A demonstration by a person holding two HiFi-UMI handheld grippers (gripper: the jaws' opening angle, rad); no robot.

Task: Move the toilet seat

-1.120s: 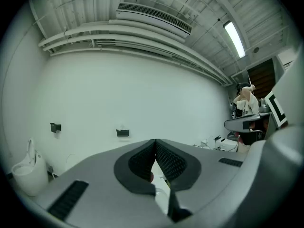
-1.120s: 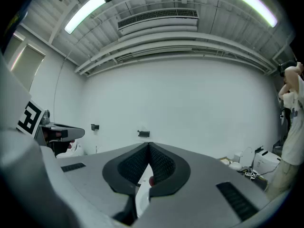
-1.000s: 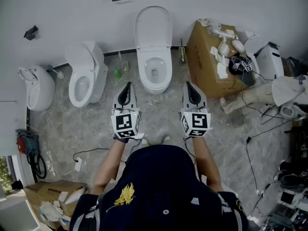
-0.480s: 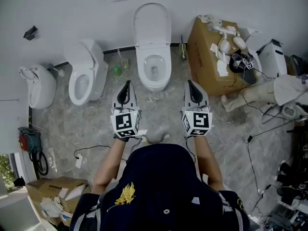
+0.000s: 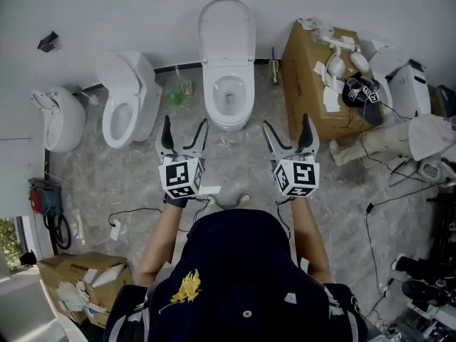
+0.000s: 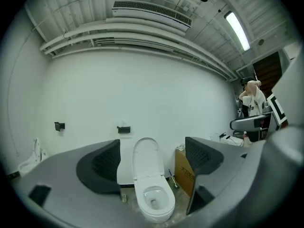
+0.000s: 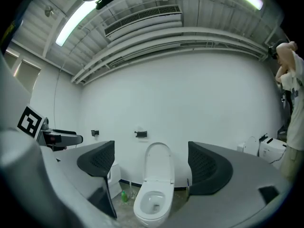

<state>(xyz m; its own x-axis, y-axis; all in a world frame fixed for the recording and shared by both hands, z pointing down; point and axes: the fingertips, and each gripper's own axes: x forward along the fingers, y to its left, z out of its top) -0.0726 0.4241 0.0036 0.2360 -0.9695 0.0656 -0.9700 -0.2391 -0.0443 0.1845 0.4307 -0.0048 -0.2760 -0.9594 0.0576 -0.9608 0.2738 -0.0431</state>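
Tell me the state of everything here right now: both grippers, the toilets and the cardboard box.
Left gripper: open, jaws have just been opening, nothing between them.
Right gripper: open, jaws have just been opening, nothing between them.
Middle toilet lid: raised against the wall.
Middle toilet seat: down on the bowl, it seems.
Left toilet lid: raised.
Cardboard box: appears closed, clutter on top.

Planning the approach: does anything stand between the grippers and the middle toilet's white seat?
Nothing visible: only bare grey floor separates the left gripper, right gripper and white toilet seat. Both jaws have just been opening, empty.
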